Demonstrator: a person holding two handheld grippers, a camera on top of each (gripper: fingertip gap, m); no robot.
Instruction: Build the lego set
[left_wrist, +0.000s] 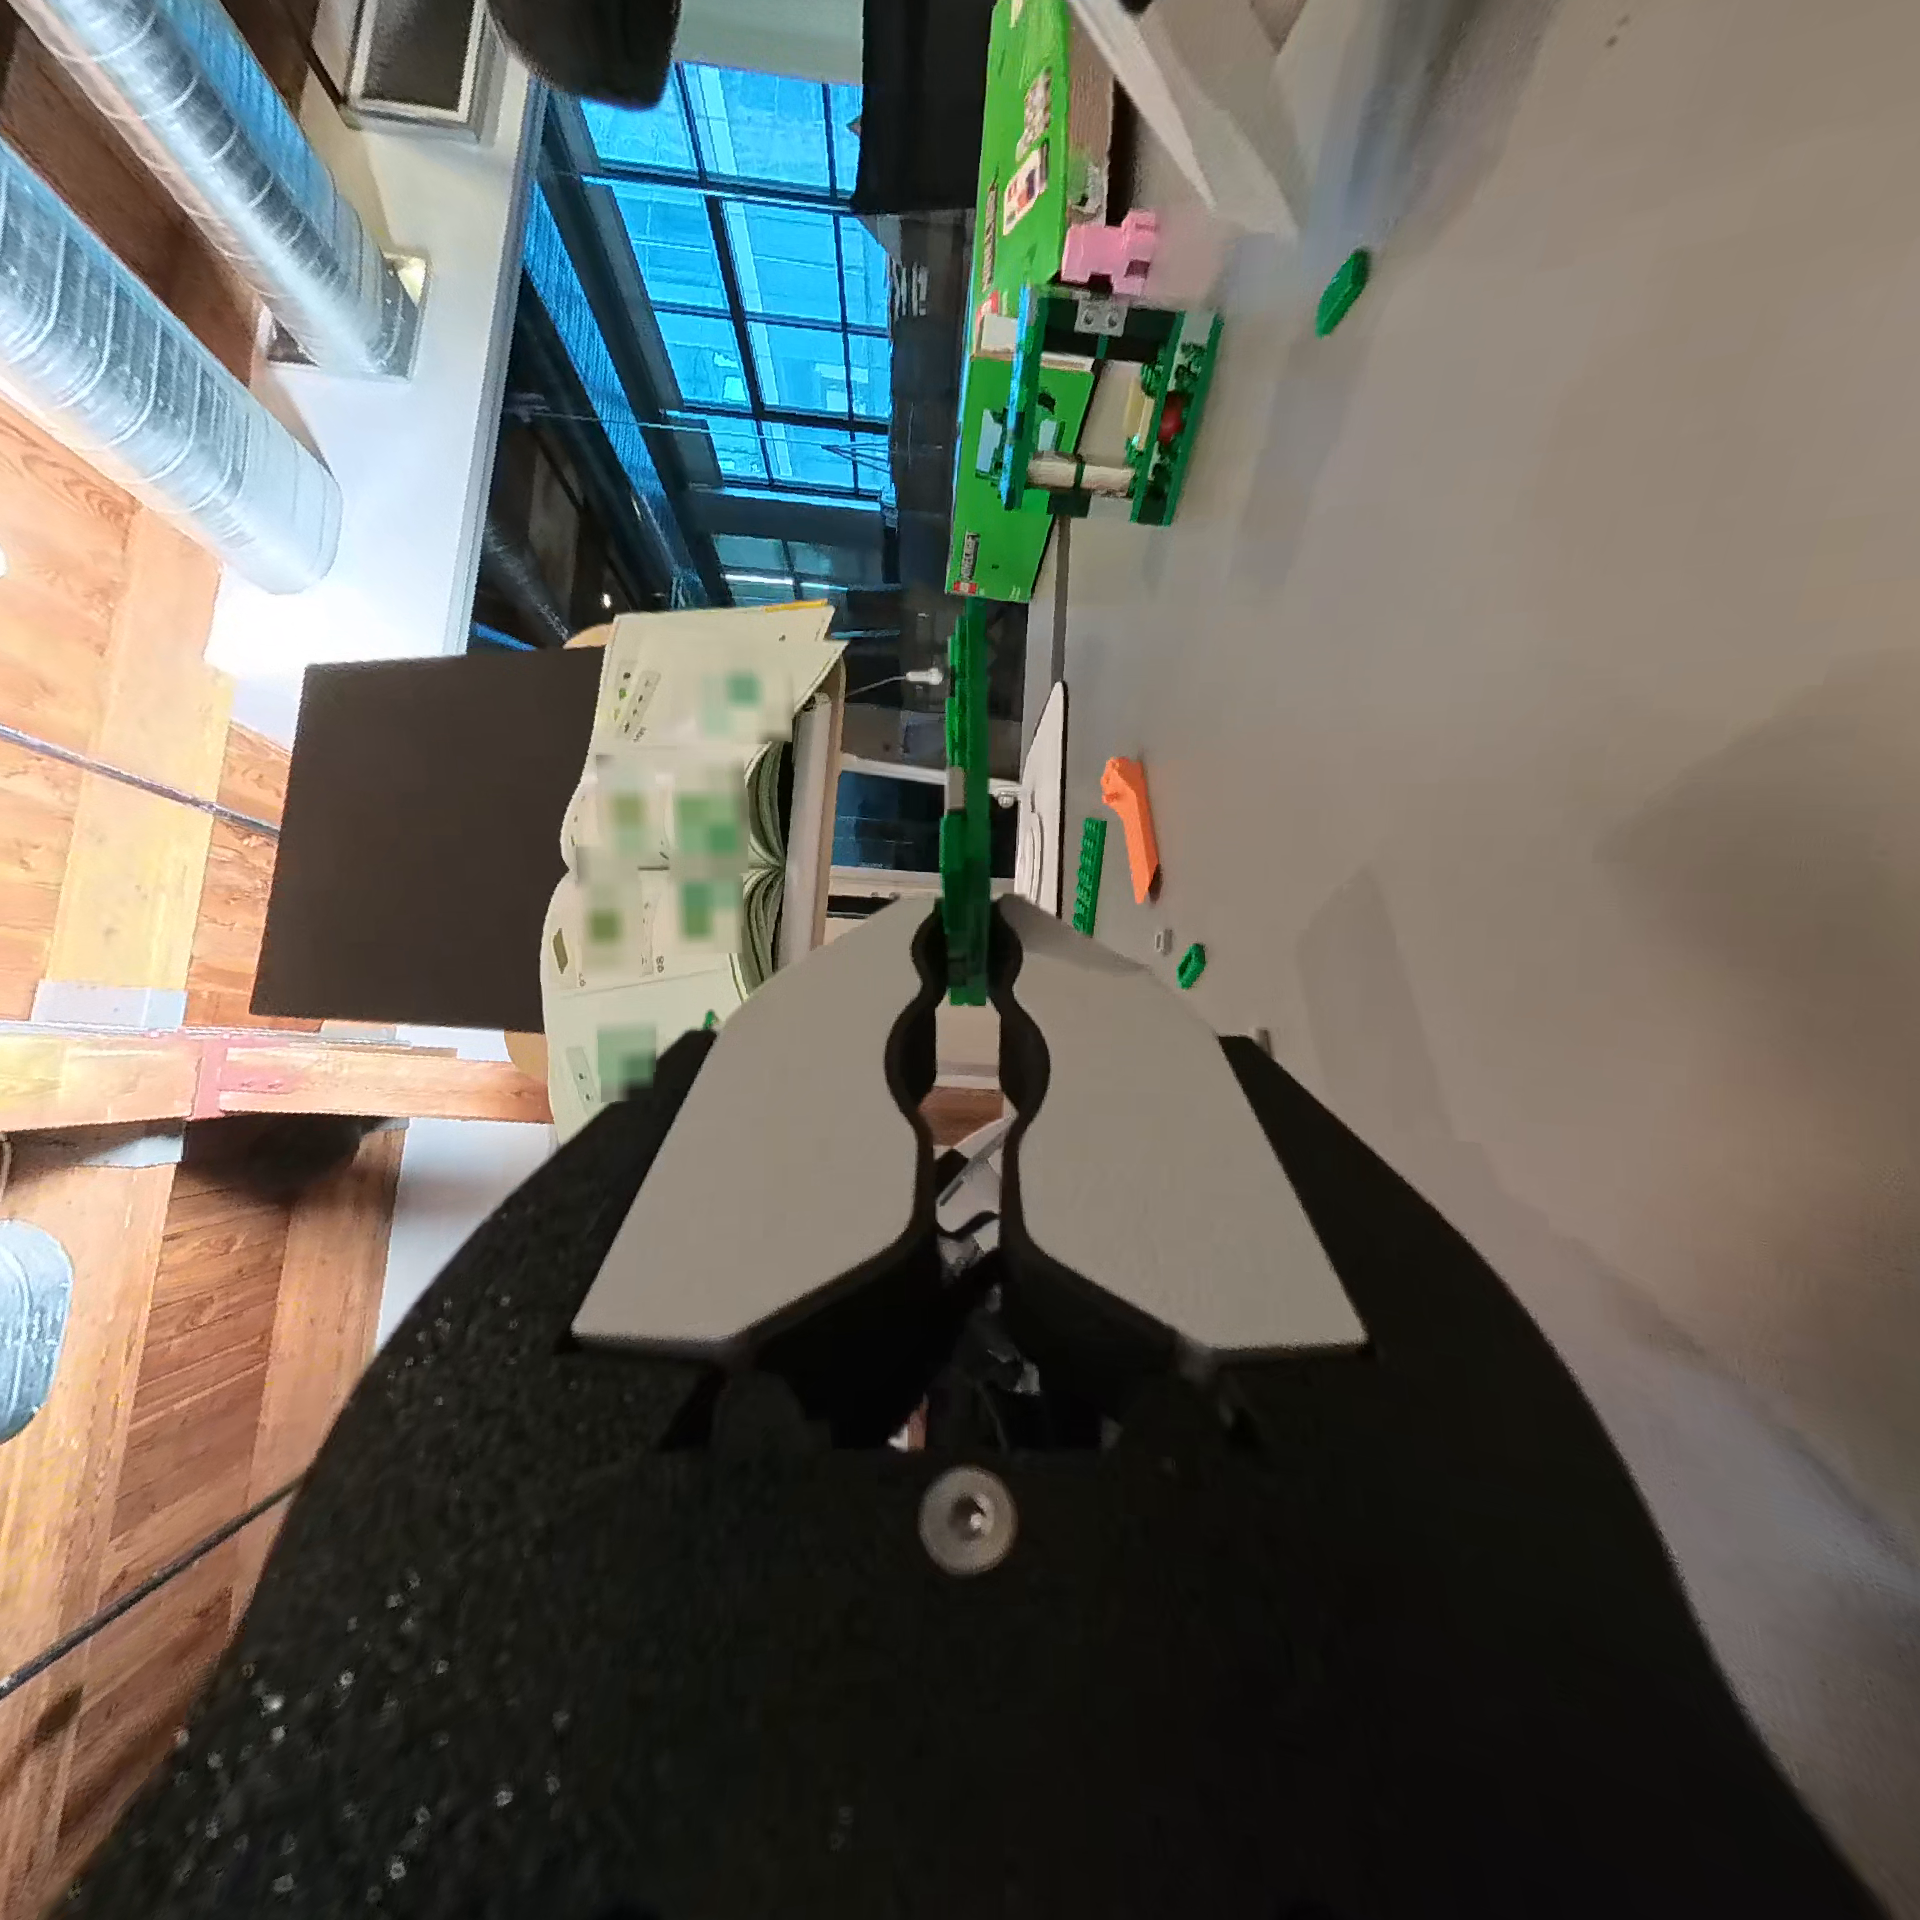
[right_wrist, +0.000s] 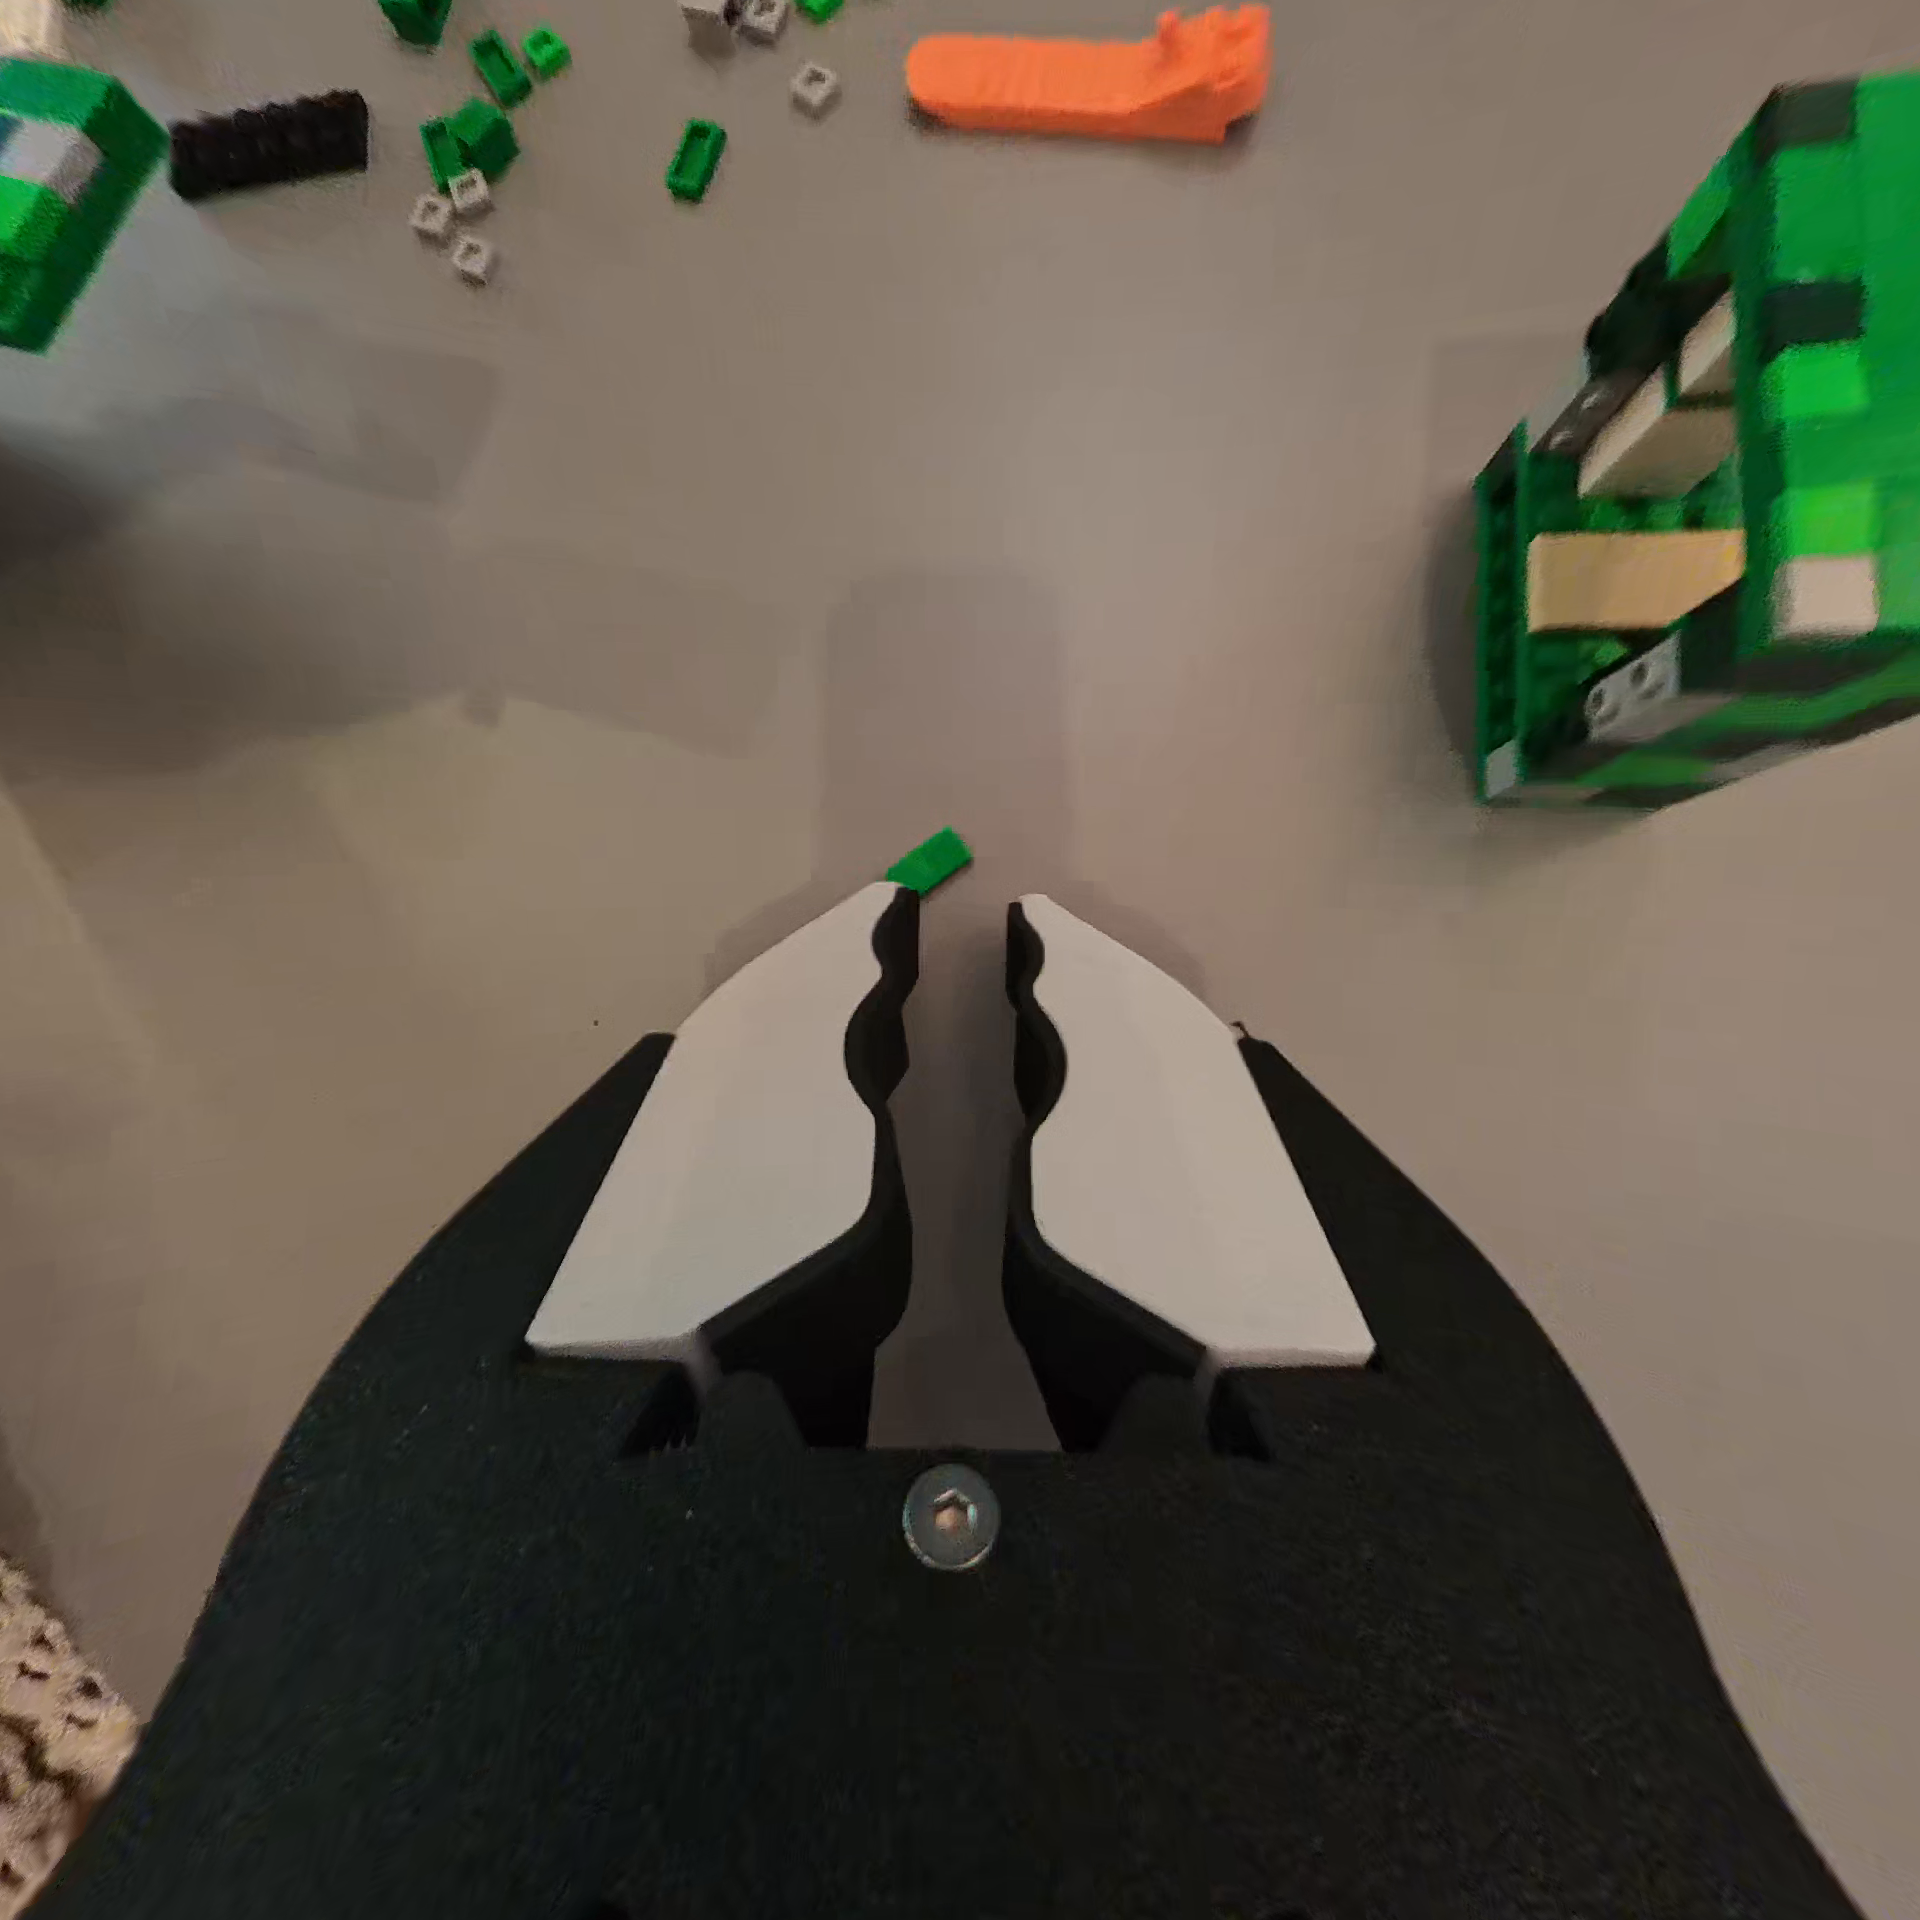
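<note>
Two grippers over a grey table (right_wrist: 727, 520) strewn with Lego.
At centre frame, the left gripper (left_wrist: 966, 940) pinches a thin green plate assembly (left_wrist: 964, 831) edge-on. The right gripper (right_wrist: 961, 904), jaws narrowly parted and empty, hovers at a small green tile (right_wrist: 932, 858) by its left fingertip; the green build (right_wrist: 1714, 499) sits right, an orange brick separator (right_wrist: 1081, 88) at top.
</note>
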